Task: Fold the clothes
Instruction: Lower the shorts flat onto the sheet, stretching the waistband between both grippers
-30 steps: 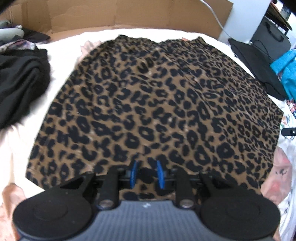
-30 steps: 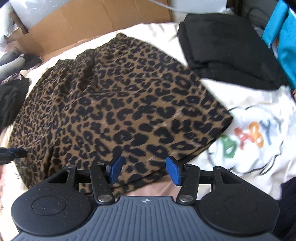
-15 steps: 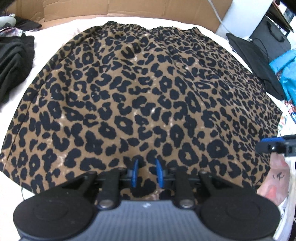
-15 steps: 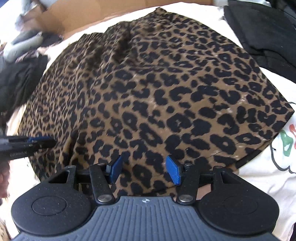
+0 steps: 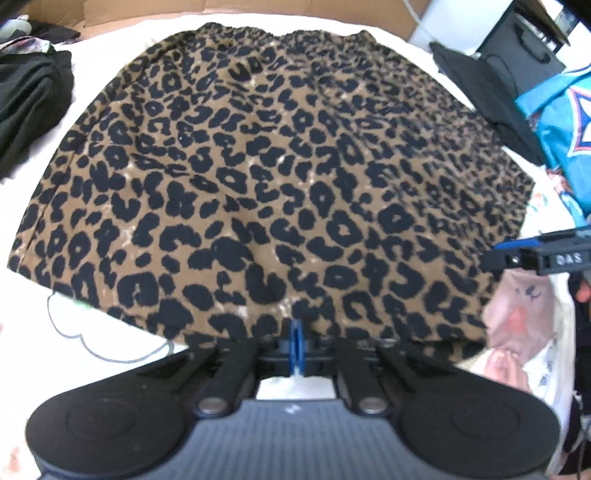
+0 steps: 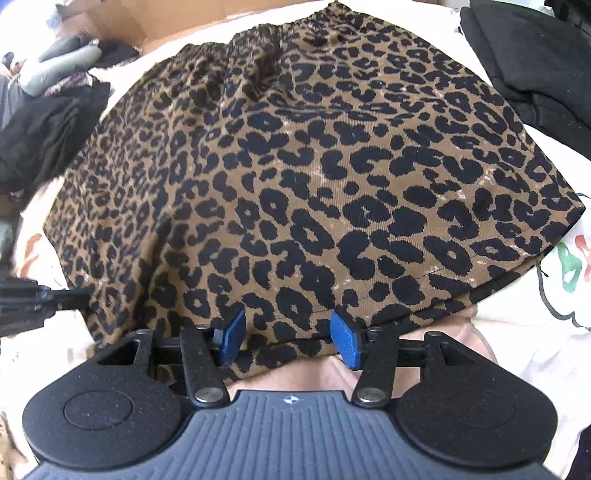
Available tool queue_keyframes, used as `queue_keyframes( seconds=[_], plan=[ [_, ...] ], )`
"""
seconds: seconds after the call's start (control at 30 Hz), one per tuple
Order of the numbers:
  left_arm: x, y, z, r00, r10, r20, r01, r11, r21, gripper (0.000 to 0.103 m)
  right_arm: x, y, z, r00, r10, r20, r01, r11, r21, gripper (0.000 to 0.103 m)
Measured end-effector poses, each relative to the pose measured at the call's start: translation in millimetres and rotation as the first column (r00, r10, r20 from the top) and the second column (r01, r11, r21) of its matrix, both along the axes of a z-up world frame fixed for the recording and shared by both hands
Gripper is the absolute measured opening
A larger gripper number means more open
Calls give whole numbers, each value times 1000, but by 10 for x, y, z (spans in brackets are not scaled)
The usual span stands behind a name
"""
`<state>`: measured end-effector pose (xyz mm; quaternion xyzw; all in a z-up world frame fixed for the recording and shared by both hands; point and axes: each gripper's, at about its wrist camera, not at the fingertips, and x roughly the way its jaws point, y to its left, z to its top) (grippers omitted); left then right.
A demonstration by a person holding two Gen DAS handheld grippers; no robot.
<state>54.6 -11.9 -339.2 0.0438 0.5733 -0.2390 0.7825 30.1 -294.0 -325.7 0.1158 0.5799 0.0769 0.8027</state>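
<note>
A leopard-print skirt lies flat on a white printed sheet, with its gathered waistband at the far side. My left gripper is shut on the skirt's near hem, its blue pads pressed together. In the right wrist view the same skirt fills the frame. My right gripper stands open at the near hem, with the hem edge lying between its blue pads. Each gripper shows in the other's view: the right gripper at the skirt's right edge, the left gripper at its left edge.
A black garment lies left of the skirt. Folded black clothes and a blue garment sit to the right. Cardboard stands along the far edge. A grey item rests at the far left.
My left gripper's pads have closed together on the near hem. Both cameras now look along the skirt from its hem. The right gripper stays open.
</note>
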Motion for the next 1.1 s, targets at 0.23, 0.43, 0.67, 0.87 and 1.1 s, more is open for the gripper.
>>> queue_keyframes(
  seconds=[0.23, 0.43, 0.67, 0.87, 1.1],
  plan=[
    [-110, -166, 10, 991, -123, 61, 117, 989, 92, 26, -7, -14, 5, 1000, -10, -2, 10, 1000, 2, 58],
    [-145, -307, -21, 978, -187, 88, 174, 975, 136, 37, 21, -58, -5, 1000, -23, -2, 23, 1000, 1, 58],
    [-161, -448, -47, 966, -228, 119, 213, 969, 128, 39, 80, 18, -20, 1000, -4, 7, 4, 1000, -3, 58],
    [-199, -538, -57, 955, -260, 143, 245, 963, 115, 9, 161, 245, -56, 997, 78, 4, -78, 996, -31, 58],
    [-466, -573, 57, 938, -301, 174, 289, 953, 91, 0, 151, 289, -69, 996, 87, -11, -88, 995, -37, 58]
  ],
)
